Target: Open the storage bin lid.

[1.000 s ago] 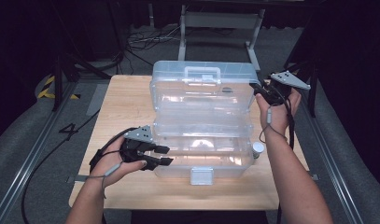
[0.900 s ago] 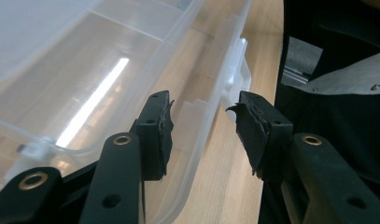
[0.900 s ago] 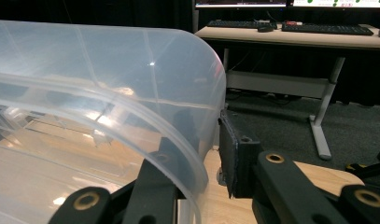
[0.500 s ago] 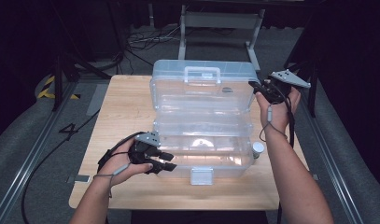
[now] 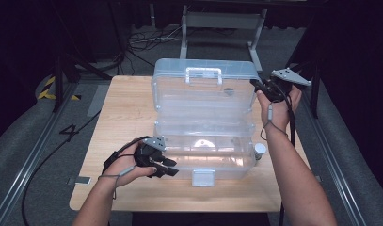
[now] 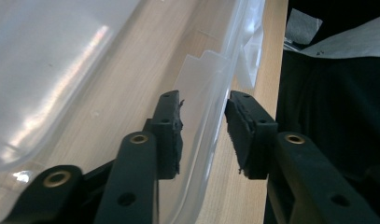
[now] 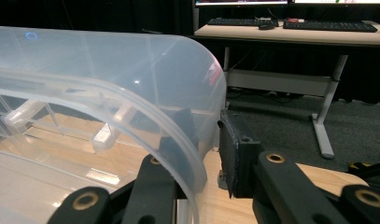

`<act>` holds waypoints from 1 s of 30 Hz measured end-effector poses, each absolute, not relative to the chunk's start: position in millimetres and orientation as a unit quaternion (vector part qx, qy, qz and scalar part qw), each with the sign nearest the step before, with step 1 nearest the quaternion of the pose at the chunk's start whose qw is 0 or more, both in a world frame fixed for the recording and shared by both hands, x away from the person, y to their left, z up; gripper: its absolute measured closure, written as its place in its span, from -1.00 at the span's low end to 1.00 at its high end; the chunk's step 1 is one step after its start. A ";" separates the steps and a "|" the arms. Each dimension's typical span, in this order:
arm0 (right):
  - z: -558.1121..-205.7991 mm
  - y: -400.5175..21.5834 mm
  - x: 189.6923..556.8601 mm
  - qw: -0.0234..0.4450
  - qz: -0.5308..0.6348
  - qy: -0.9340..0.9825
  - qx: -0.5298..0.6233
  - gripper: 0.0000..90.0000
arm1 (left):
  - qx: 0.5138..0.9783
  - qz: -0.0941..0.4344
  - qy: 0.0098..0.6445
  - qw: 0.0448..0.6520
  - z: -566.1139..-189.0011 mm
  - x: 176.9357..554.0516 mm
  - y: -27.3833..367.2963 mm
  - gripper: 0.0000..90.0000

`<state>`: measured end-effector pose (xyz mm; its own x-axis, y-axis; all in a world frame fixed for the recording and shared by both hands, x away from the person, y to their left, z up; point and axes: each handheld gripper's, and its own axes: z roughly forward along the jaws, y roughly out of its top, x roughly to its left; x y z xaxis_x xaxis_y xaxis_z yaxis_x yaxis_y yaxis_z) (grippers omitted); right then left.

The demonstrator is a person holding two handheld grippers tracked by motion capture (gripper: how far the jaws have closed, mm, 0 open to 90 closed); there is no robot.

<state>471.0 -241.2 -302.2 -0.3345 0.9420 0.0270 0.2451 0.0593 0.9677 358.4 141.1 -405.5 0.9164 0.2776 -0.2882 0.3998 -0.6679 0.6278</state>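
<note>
Clear plastic box (image 5: pixel 203 136): light, stiff, slick, walls flexing. Right gripper (image 5: pixel 263 88) pinching lid rim (image 7: pixel 178 140); left gripper (image 5: pixel 166 167) half-open, closing astride front wall (image 6: pixel 208 116), not yet gripping.

A light wooden table (image 5: pixel 128 117) stands on grey carpet (image 5: pixel 34 136). A small white-capped jar (image 5: pixel 259 150) sits on it. Behind is a pale desk (image 7: pixel 290 32) with 2 black keyboards (image 7: pixel 330 25). Black cables (image 5: pixel 147 40) lie on the floor.
</note>
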 end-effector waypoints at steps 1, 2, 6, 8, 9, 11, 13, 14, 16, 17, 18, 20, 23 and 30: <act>-302.1 -241.2 471.3 0.342 0.508 0.641 0.463 0.68 | 0.911 -0.085 0.185 0.358 -405.9 358.8 141.0 0.59; -302.0 -241.3 471.3 0.341 0.507 0.641 0.464 0.68 | 0.913 -0.084 0.183 0.355 -406.7 359.0 140.9 0.65; -302.3 -241.8 472.1 0.339 0.509 0.640 0.465 0.68 | 0.914 -0.075 0.178 0.356 -406.9 357.3 140.7 0.70; -302.1 -241.6 472.6 0.339 0.508 0.640 0.466 0.68 | 0.914 -0.074 0.178 0.356 -407.1 357.1 140.7 0.70; -302.1 -241.5 472.9 0.340 0.507 0.641 0.466 0.69 | 0.914 -0.075 0.178 0.357 -407.2 357.1 140.8 0.70; -302.3 -241.4 474.3 0.341 0.506 0.640 0.467 0.69 | 0.913 -0.075 0.178 0.359 -407.6 357.1 141.2 0.70; -302.4 -241.5 474.8 0.341 0.507 0.640 0.467 0.69 | 0.914 -0.073 0.178 0.358 -407.6 356.9 141.2 0.70; -302.6 -241.5 475.7 0.340 0.507 0.639 0.467 0.69 | 0.913 -0.073 0.179 0.358 -407.7 356.8 141.1 0.70; -302.8 -241.3 477.2 0.341 0.507 0.639 0.468 0.70 | 0.913 -0.073 0.179 0.358 -407.7 356.8 141.4 0.70; -303.1 -241.2 479.1 0.341 0.506 0.639 0.468 0.70 | 0.912 -0.074 0.182 0.360 -408.0 356.5 141.6 0.70; -303.1 -241.2 479.1 0.341 0.506 0.639 0.468 0.70 | 0.912 -0.074 0.182 0.360 -408.0 356.5 141.6 0.70; -303.1 -241.3 481.1 0.341 0.505 0.639 0.469 0.70 | 0.912 -0.074 0.184 0.360 -408.1 356.2 141.6 0.70; -302.8 -241.1 484.3 0.341 0.500 0.642 0.470 0.71 | 0.911 -0.074 0.187 0.360 -408.3 356.1 141.3 0.69; -302.4 -240.0 492.5 0.340 0.493 0.646 0.474 0.72 | 0.910 -0.074 0.190 0.360 -408.5 355.7 141.4 0.69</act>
